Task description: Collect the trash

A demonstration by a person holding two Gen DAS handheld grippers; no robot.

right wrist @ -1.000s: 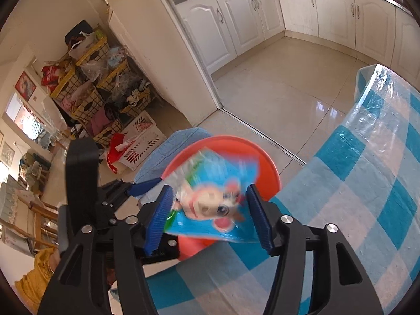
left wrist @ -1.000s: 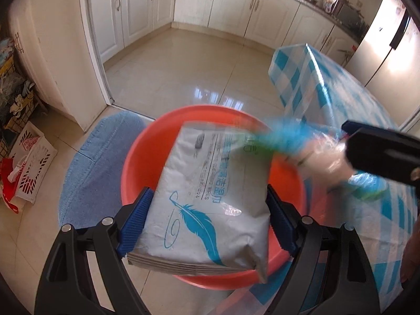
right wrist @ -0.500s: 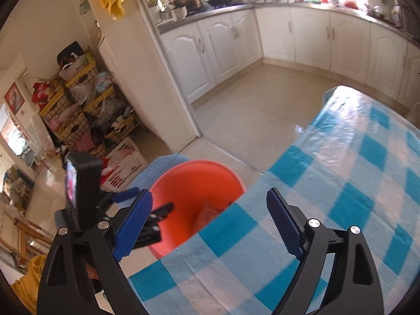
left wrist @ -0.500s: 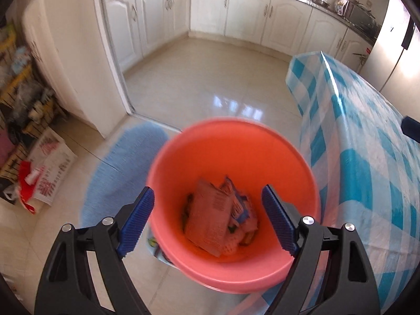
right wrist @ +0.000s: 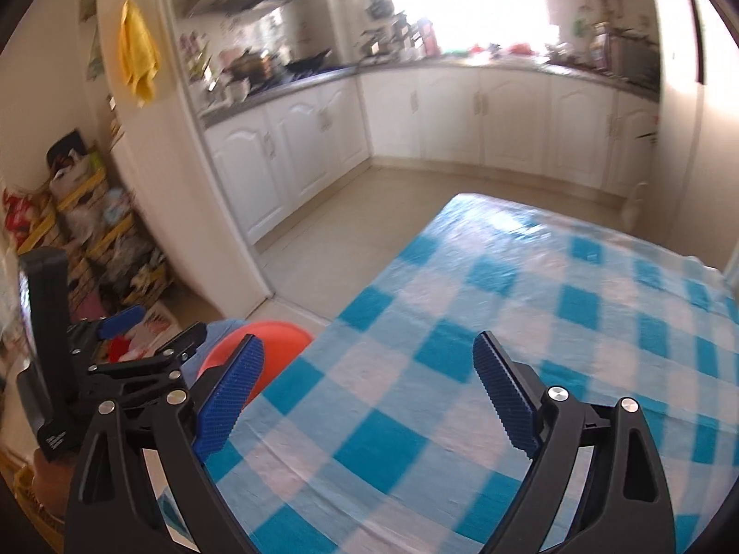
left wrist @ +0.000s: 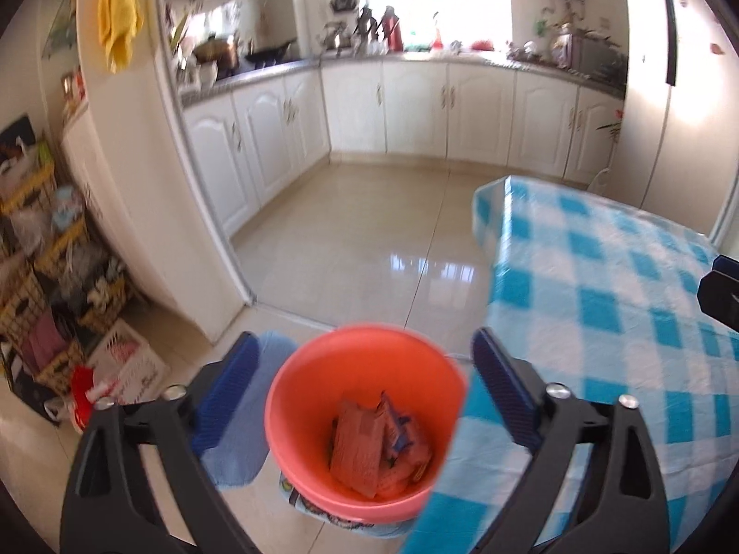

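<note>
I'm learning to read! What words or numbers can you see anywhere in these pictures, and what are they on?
None can be read.
White basket on the floor: red print, too blurred.
Wrappers in the orange bucket: print too small and blurred.
Left gripper body: small white marks, unreadable.

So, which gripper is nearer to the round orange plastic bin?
Left. The left gripper hangs open above the round orange plastic bin; the right gripper is open over the blue checked tablecloth, beside it.
</note>
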